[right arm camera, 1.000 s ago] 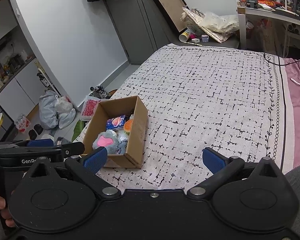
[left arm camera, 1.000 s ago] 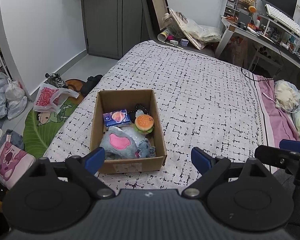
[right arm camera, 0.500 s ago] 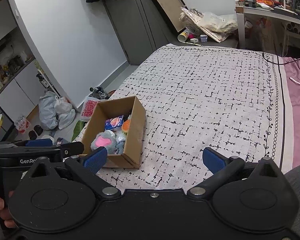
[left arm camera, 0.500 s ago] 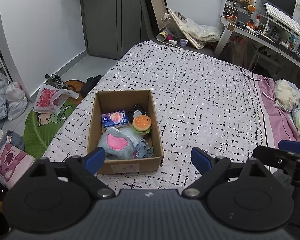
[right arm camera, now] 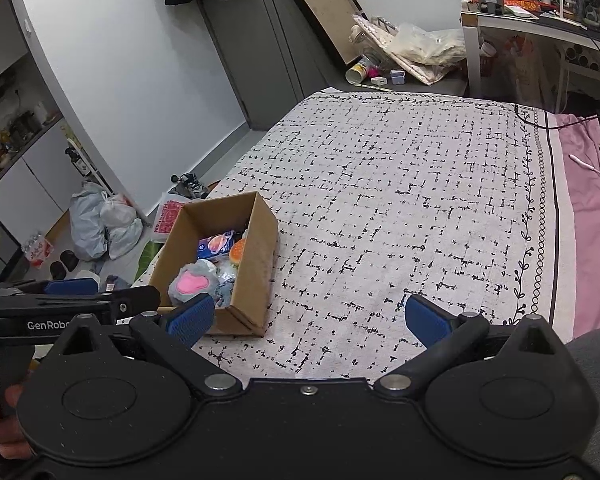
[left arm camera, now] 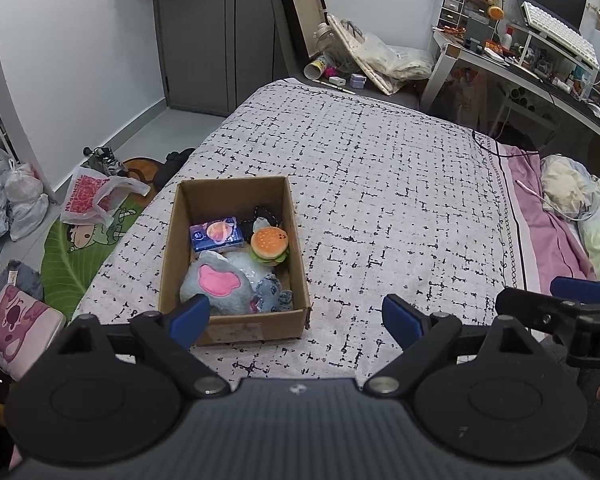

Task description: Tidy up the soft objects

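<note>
Left wrist view: the left tongs (left arm camera: 296, 318) are held spread wide and empty above the bed (left arm camera: 400, 184), the right tongs (right arm camera: 310, 320) likewise parted with nothing gripped, while beyond them a cardboard box (left arm camera: 168, 264) is seen containing a grey-pink plush (left arm camera: 216, 284), burger toy (left arm camera: 269, 245) and blue packet (left arm camera: 216, 236).

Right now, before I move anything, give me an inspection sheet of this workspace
Surface: bed cover, white with black dashes.
Job's things: cardboard box on the bed holds the burger plush, grey-pink plush, blue tissue pack.
Clutter: plastic bags on the floor, crowded desk.
Grippers: left gripper open, empty; right gripper open, empty.
Cables: black cable on the bed's far right edge.
Surroundings: grey wardrobe, white wall.
</note>
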Demonstrator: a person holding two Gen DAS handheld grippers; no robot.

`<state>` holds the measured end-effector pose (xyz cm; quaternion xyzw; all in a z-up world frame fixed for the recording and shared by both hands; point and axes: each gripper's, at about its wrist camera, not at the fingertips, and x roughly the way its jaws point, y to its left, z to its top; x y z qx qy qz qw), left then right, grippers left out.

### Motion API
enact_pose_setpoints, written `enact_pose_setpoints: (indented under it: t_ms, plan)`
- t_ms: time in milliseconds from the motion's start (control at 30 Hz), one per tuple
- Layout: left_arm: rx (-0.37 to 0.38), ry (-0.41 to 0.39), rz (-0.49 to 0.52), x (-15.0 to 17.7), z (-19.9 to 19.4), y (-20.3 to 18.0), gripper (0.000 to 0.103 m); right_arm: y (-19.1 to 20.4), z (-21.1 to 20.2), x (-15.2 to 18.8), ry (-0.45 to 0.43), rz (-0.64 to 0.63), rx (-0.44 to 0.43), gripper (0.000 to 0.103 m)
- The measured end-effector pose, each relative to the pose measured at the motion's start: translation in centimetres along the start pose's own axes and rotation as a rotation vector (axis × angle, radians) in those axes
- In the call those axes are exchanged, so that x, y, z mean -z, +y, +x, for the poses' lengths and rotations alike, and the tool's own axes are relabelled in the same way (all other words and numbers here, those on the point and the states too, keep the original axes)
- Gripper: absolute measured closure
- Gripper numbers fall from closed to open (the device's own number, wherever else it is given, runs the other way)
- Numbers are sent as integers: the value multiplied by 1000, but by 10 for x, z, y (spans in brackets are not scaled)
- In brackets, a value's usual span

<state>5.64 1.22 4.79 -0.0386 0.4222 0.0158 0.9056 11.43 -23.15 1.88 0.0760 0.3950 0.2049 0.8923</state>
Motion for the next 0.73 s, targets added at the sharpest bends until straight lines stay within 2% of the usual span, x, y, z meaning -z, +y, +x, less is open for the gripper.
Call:
enact_pose_setpoints:
  t_ms: [333,733]
  plan:
    - [-12,4,1,3,-2,-3,11,-2,-1,0,-11,-13,4,0]
    - [18,-11,11,5,-2,0,11,5,3,-1,-8,-22,7,0]
